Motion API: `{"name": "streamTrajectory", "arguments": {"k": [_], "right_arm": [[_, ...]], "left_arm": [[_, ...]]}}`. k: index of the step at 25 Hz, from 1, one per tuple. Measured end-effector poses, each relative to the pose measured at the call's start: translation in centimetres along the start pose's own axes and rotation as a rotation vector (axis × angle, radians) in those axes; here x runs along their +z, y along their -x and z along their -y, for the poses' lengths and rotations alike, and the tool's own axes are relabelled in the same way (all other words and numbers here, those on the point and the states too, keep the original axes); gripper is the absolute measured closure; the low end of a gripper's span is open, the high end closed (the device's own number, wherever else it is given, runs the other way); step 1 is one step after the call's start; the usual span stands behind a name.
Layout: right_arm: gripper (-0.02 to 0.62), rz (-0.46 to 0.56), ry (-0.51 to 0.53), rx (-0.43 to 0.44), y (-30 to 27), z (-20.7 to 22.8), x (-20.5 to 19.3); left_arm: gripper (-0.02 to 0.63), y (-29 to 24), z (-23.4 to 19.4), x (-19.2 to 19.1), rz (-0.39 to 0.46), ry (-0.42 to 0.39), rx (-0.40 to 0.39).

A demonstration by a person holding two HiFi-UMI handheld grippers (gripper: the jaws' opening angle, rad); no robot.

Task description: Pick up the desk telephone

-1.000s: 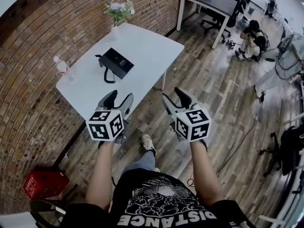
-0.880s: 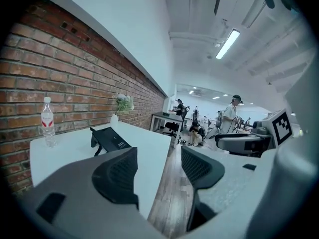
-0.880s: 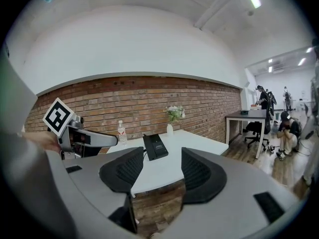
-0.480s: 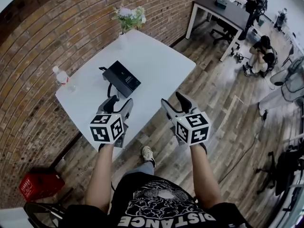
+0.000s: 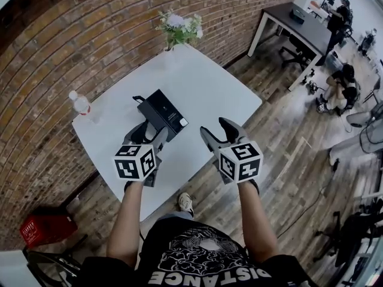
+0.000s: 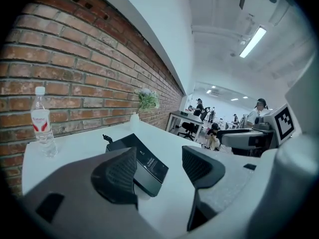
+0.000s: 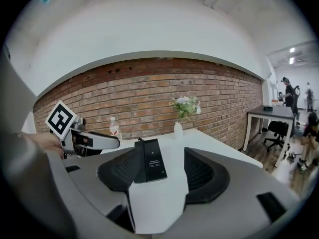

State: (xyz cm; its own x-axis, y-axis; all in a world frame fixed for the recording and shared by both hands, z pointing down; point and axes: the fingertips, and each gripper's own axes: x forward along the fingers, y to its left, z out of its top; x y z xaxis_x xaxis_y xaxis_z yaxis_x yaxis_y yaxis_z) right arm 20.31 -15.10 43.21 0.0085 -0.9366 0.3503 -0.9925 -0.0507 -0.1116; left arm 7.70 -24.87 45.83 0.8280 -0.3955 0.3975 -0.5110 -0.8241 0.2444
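Observation:
The desk telephone [image 5: 163, 112] is a flat black box with a cord at its far corner, lying on the white table [image 5: 209, 82]. My left gripper [image 5: 149, 134] hovers just short of its near end, open and empty. In the left gripper view the telephone [image 6: 144, 159] lies ahead, partly behind the left jaw. My right gripper [image 5: 219, 131] is open over the table, to the right of the phone, and its jaws have just been opening with nothing between them. In the right gripper view the telephone [image 7: 149, 164] shows ahead, beyond the jaws.
A water bottle [image 5: 81, 105] stands at the table's left corner and a vase of flowers [image 5: 178, 30] at its far corner by the brick wall. A red basket [image 5: 45, 229] sits on the floor at left. A dark desk [image 5: 299, 23] and people are at the far right.
Both grippers have moved forward from above the floor to over the table's near edge. The telephone now lies close in front of the left gripper.

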Motion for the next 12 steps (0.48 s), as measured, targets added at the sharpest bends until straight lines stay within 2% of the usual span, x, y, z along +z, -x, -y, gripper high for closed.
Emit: {"name": "streamTrajectory", "arguments": {"k": [12], "right_arm": [[0.348, -0.050, 0.053, 0.103, -6.3, -0.3, 1.7]], "left_arm": [[0.337, -2.1, -3.9, 1.5, 0.016, 0.050, 0.054]]}}
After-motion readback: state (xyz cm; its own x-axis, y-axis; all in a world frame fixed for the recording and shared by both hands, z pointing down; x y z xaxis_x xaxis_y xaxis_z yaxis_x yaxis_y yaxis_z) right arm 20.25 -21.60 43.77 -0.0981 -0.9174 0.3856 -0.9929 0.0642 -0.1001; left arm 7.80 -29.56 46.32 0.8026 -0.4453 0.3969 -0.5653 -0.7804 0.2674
